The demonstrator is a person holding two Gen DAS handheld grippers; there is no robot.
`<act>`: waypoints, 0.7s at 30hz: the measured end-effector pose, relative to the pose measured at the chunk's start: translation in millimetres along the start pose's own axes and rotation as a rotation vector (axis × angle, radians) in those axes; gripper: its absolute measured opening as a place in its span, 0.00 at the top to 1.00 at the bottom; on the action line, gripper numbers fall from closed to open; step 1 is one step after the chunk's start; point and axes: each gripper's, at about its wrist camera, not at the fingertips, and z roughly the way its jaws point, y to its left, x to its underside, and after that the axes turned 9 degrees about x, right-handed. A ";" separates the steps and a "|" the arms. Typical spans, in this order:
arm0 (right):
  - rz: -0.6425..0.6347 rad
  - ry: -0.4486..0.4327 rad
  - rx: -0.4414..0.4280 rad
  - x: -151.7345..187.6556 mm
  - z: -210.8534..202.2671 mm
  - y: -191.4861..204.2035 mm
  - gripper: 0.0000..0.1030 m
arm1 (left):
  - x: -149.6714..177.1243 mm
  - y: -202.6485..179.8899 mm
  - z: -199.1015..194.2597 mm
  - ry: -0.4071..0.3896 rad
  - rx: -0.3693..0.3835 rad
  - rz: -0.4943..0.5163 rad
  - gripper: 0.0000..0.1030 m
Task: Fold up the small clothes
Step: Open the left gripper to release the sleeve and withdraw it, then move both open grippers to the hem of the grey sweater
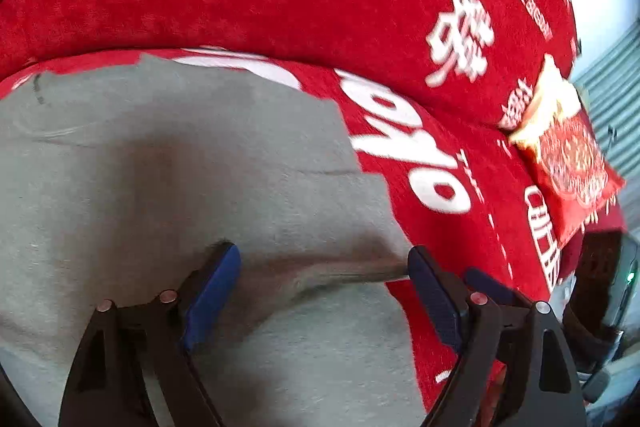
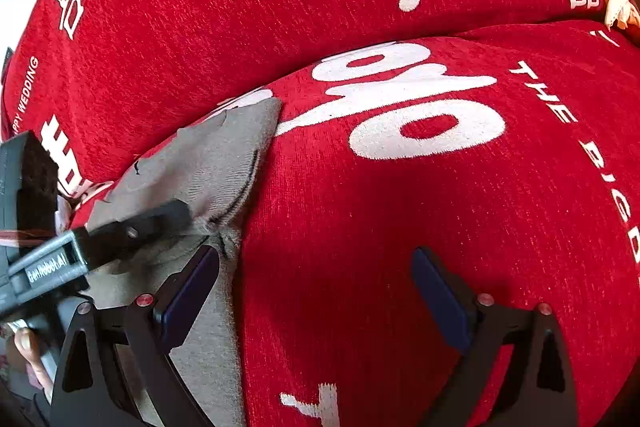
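Both jaws spread, empty: left gripper [image 1: 324, 267] over grey garment [image 1: 160, 167], right gripper [image 2: 316, 267] beside its hem; fold may bunch.

The right tongs [image 2: 316, 291] stand wide apart with nothing between the blue pads [image 2: 188, 301], low over a red sofa cover [image 2: 400, 227] printed with white Chinese characters and English words such as "THE BIG". A grey garment [image 2: 224, 151] lies at the left on the seat, its ribbed edge bunched just beside the left pad. The left tongs [image 2: 176, 215] reach in from the left and touch the garment.
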 end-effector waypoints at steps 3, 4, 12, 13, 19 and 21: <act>-0.009 -0.009 0.011 0.0 -1.0 2.1 0.05 | -1.1 11.6 -37.3 -0.091 -0.007 0.003 0.15; -0.010 -0.009 0.010 -0.1 -0.9 3.3 0.05 | -0.4 16.6 -50.1 -0.115 -0.031 0.021 0.15; -0.132 -0.129 -0.065 6.0 -19.3 54.5 0.05 | 18.4 124.9 -104.8 -0.154 -0.412 -0.097 0.15; -0.166 -0.139 -0.066 8.5 -19.2 63.6 0.05 | 24.2 136.0 -109.7 -0.164 -0.426 -0.097 0.15; -0.333 -0.149 -0.061 26.4 -6.8 119.9 0.05 | 47.8 124.6 -136.4 -0.198 -0.468 0.031 0.15; -0.353 -0.133 -0.039 26.8 5.3 134.7 0.05 | 57.6 111.5 -130.1 -0.166 -0.455 0.103 0.15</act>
